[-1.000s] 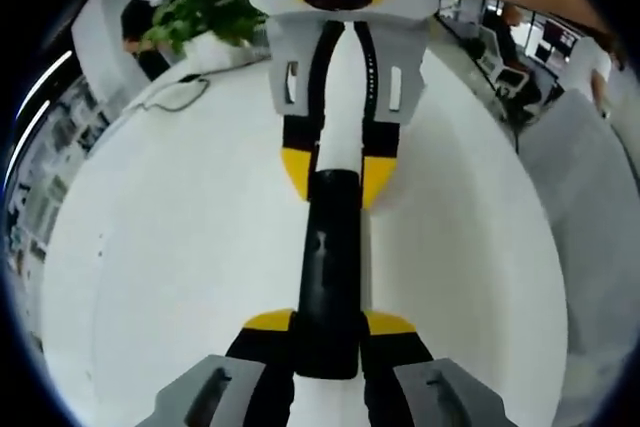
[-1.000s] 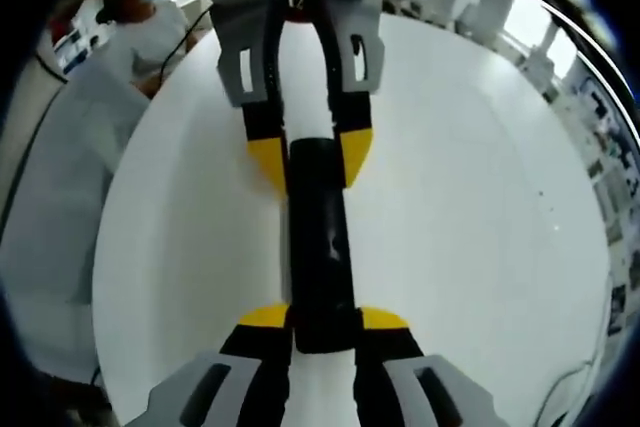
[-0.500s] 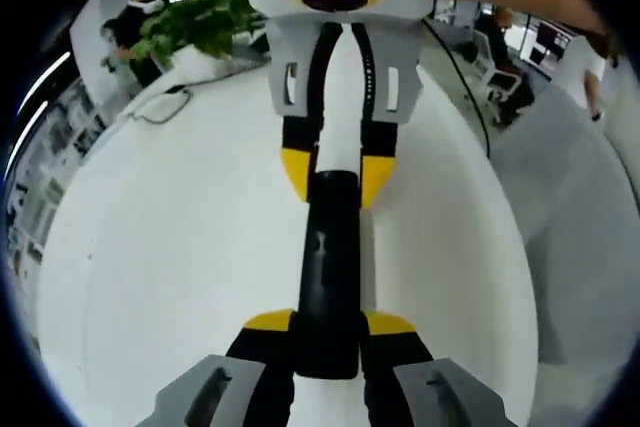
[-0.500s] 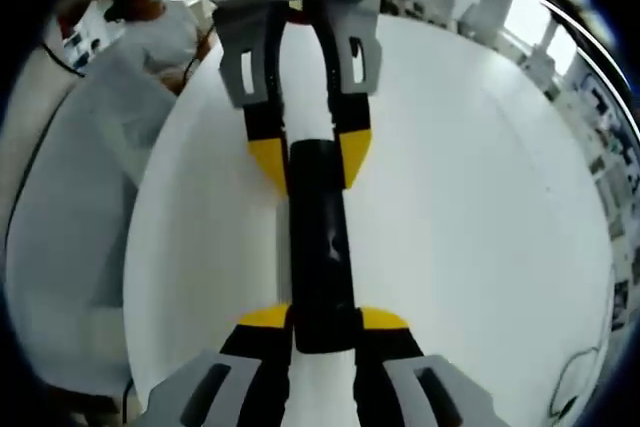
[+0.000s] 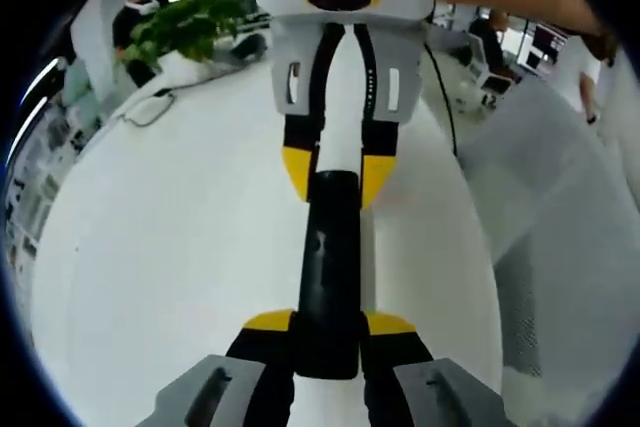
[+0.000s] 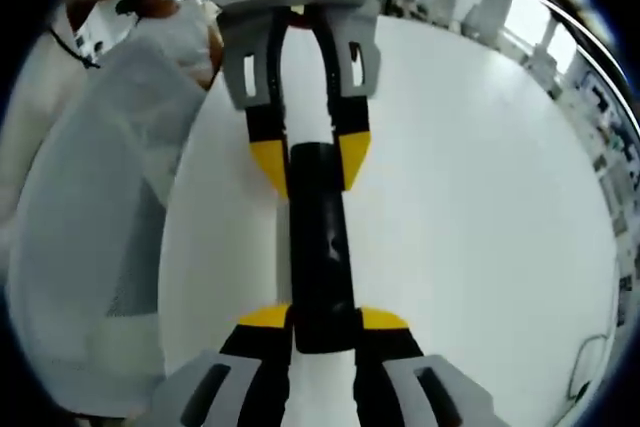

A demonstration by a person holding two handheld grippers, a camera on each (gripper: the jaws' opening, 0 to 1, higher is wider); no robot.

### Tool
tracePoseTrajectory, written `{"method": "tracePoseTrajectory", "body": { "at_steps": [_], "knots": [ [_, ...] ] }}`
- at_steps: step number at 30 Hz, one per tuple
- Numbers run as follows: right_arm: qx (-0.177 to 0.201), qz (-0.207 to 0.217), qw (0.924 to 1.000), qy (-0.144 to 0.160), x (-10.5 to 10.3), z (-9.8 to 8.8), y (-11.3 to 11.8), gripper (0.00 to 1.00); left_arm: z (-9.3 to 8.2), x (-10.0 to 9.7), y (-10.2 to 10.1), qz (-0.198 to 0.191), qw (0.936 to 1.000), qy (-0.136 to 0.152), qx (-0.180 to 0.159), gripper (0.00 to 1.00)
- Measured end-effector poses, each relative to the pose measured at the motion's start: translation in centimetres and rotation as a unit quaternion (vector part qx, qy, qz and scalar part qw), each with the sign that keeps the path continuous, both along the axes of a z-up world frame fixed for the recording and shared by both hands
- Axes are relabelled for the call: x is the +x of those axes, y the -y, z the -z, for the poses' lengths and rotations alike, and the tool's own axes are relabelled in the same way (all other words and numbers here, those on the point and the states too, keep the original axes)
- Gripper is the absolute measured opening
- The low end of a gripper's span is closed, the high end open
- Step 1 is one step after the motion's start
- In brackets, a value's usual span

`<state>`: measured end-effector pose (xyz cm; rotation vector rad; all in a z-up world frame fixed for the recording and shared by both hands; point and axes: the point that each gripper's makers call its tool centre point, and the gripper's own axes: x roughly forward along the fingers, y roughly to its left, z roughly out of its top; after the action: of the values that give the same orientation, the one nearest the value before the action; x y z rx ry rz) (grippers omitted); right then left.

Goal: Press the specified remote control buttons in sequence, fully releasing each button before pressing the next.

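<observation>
While you hold the remote control (image 5: 328, 277) between both grippers, its long axis runs straight along the line from one set of jaws to the other, so each end is pinned. Your left gripper (image 5: 330, 332) has its jaws pinching the near end in the left gripper view; your right gripper (image 6: 322, 327) pinches the opposite end in the right gripper view. Each gripper also shows across from the other, yellow tips clamped on the far end of the black body. The remote sits lifted over the white tabletop (image 5: 160, 247), whether touching it I cannot tell. Buttons are too dark to make out, so which face is up is unclear. Neither gripper is free to press: my read is you need to set the remote down and let go with one. Open room lies wide on the tabletop to both sides. Watch the tabletop edge beside the person's white sleeve (image 6: 90, 207). A plant (image 5: 190, 22) stands well apart, far side.
</observation>
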<state>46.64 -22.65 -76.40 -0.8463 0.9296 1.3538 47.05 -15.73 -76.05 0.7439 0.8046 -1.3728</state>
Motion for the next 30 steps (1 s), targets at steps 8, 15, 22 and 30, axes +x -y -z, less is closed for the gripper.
{"method": "tracePoseTrajectory", "body": {
  "at_steps": [8, 15, 22, 30],
  "knots": [
    [0.006, -0.001, 1.0, 0.003, -1.9, -0.1, -0.1, 0.2, -0.1, -2.3, -0.2, -0.003, 1.0, -0.002, -0.003, 0.23],
    [0.008, -0.004, 1.0, 0.001, -3.7, -0.1, -0.5, 0.2, 0.2, -4.0, -0.4, -0.003, 1.0, -0.005, 0.0, 0.23],
    [0.013, -0.007, 0.9999, 0.001, -4.4, -0.1, -0.9, 0.2, 0.5, -4.7, -0.8, -0.007, 0.9999, -0.007, 0.003, 0.23],
    [0.013, -0.011, 0.9999, -0.002, -4.8, 0.3, -1.1, 0.2, 1.3, -5.1, -0.8, -0.005, 0.9999, -0.011, 0.009, 0.23]
  ]
}}
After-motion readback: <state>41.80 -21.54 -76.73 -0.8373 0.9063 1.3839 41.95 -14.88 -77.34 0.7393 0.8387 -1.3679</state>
